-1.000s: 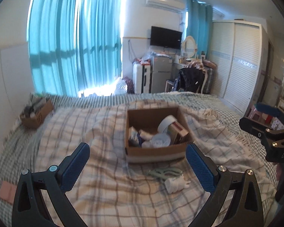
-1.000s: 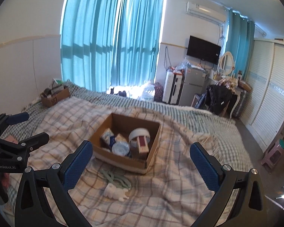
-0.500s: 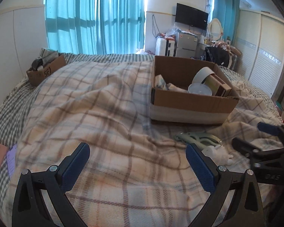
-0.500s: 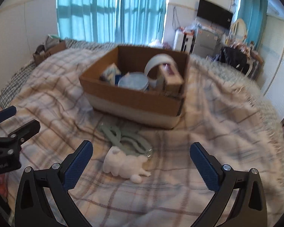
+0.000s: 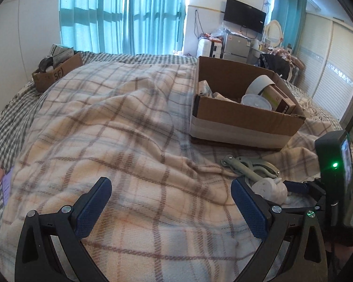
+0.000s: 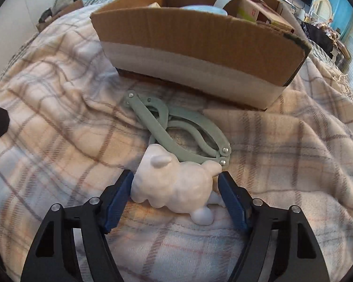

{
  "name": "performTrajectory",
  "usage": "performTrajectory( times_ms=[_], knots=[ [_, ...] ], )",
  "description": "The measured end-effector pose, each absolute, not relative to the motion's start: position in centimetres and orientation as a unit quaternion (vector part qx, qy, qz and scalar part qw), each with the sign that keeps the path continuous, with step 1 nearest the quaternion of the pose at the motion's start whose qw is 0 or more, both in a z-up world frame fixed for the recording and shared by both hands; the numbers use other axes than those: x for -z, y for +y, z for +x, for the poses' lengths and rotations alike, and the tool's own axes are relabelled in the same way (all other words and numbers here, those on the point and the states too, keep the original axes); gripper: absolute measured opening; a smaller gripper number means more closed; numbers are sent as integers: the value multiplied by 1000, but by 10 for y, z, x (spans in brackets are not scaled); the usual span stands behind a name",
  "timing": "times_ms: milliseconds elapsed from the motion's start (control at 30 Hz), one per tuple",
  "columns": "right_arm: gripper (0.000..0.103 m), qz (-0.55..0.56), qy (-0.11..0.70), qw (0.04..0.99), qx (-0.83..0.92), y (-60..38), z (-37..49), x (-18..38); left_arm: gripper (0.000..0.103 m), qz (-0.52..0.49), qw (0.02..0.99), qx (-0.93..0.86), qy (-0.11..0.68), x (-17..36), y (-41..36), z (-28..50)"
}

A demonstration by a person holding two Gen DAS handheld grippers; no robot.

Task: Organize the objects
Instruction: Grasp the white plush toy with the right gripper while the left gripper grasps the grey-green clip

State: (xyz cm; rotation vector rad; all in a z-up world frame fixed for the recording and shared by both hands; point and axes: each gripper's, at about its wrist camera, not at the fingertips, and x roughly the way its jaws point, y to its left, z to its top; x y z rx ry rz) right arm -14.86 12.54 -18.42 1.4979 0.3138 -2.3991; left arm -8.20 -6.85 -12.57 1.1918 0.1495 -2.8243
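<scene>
Straddling a white, lumpy figurine (image 6: 176,188) that looked like glossy ceramic shaped as a small animal, the right gripper (image 6: 175,193) had its blue, finely textured pads (image 6: 120,195) set on either side of it; whether they pressed against it or only sat just beside it I could not tell. The figurine lay on a soft plaid blanket (image 6: 58,94), rumpled into folds, in front of the cardboard box (image 6: 200,47), well short of its near wall. Between figurine and box lay a pale green folding tool (image 6: 176,129) of flat, riveted, curved arms, its nearest end touching the figurine. The box, corrugated brown with a white band along its lower wall, held a round white roll (image 5: 258,85), a shallow round lid (image 5: 255,101) and a small printed carton (image 5: 280,98). The left gripper (image 5: 169,202) hung spread wide over bare blanket, to the left of the figurine and nearer than the box, holding nothing.
</scene>
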Motion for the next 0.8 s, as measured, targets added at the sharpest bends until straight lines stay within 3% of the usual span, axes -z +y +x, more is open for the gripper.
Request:
performTrajectory(
  times_ms=[433,800],
  knots=[
    [66,421,115,96,895,202,-148,83,103,462,0,885,64,145,3,-128],
    [66,442,70,94,889,236,-157,107,102,503,-13,858,99,184,60,-178]
  ],
)
